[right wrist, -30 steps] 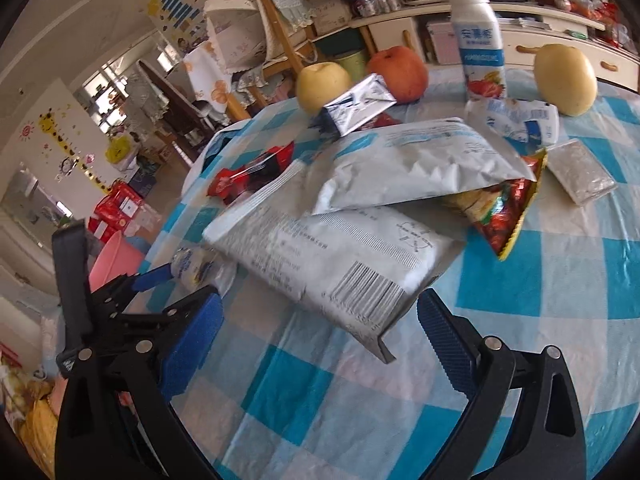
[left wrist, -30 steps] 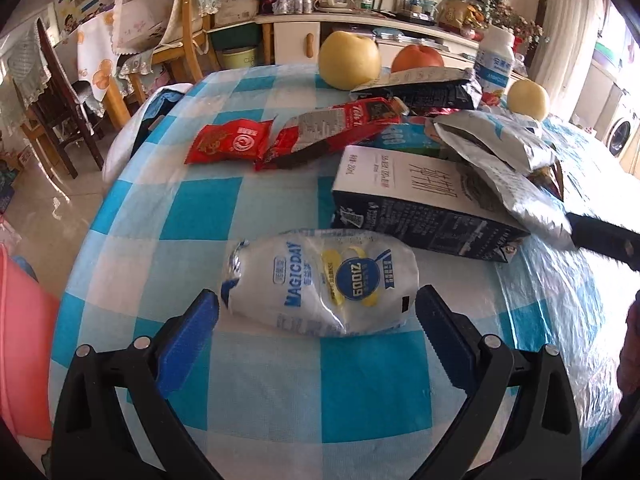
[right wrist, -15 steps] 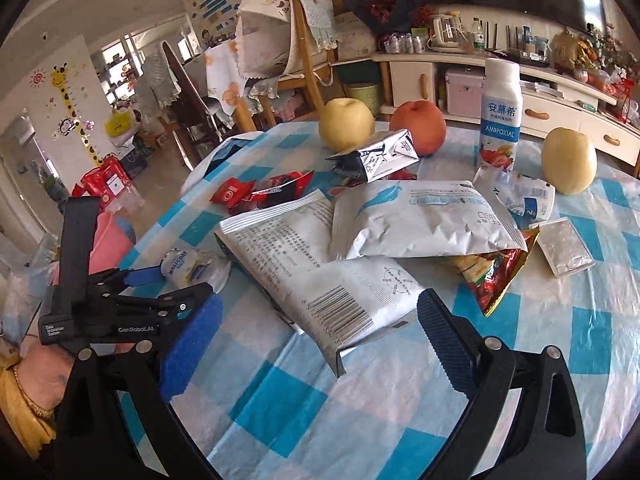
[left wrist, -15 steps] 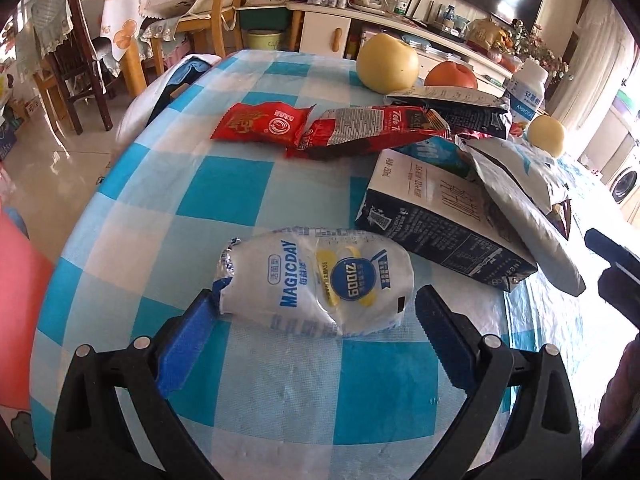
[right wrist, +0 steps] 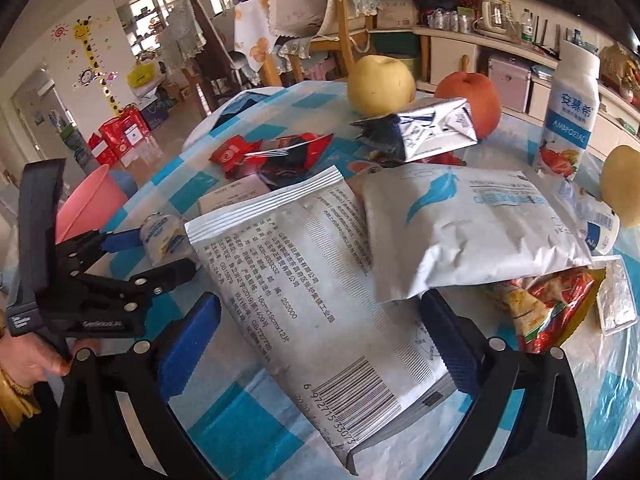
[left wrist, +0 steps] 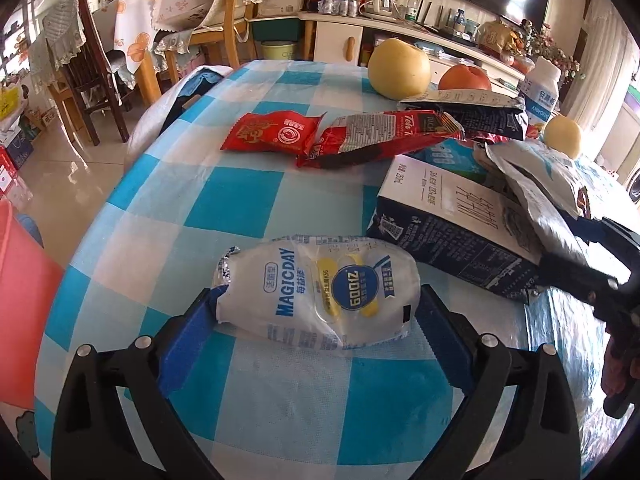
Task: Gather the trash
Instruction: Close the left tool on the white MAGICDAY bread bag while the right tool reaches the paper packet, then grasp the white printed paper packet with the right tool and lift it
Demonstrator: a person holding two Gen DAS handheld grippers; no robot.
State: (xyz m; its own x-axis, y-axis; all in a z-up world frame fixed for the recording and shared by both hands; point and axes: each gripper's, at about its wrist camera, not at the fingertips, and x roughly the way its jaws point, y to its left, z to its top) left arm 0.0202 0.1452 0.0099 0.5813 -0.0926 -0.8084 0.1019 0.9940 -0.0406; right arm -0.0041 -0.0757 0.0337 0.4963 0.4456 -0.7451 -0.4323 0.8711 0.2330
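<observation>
The left gripper (left wrist: 316, 320) is spread wide, its blue pads flanking a flattened white MAGICDAY pouch (left wrist: 320, 296) that lies on the desk (left wrist: 240, 208), which is covered in a blue-and-white checked cloth. Whether the pads touch the pouch ends cannot be told from this angle. The pouch sits near the desk's front edge, just beside a dark blue and white carton (left wrist: 452, 224) lying on its side.

The right gripper (right wrist: 320, 336) is likewise released, jaws wide apart, straddling the lower portion of a large silver printed bag (right wrist: 304, 280) with a barcode toward the near end. It grips nothing. A second silver bag with a blue feather mark (right wrist: 472, 224) overlaps the first on its right side. A red and yellow snack wrapper (right wrist: 548, 308) protrudes from beneath the feather bag.

Further back on the desk lie a red sachet (left wrist: 272, 132) and a long red wrapper (left wrist: 380, 136), touching end to end. A folded foil pack (right wrist: 424, 132) rests against a red apple (right wrist: 476, 100). A yellow pear (left wrist: 398, 68) stands beside it, and a white drink bottle (right wrist: 572, 116) stands upright at the right.

A pink bin (right wrist: 90, 204) stands on the floor off the desk's left edge.
</observation>
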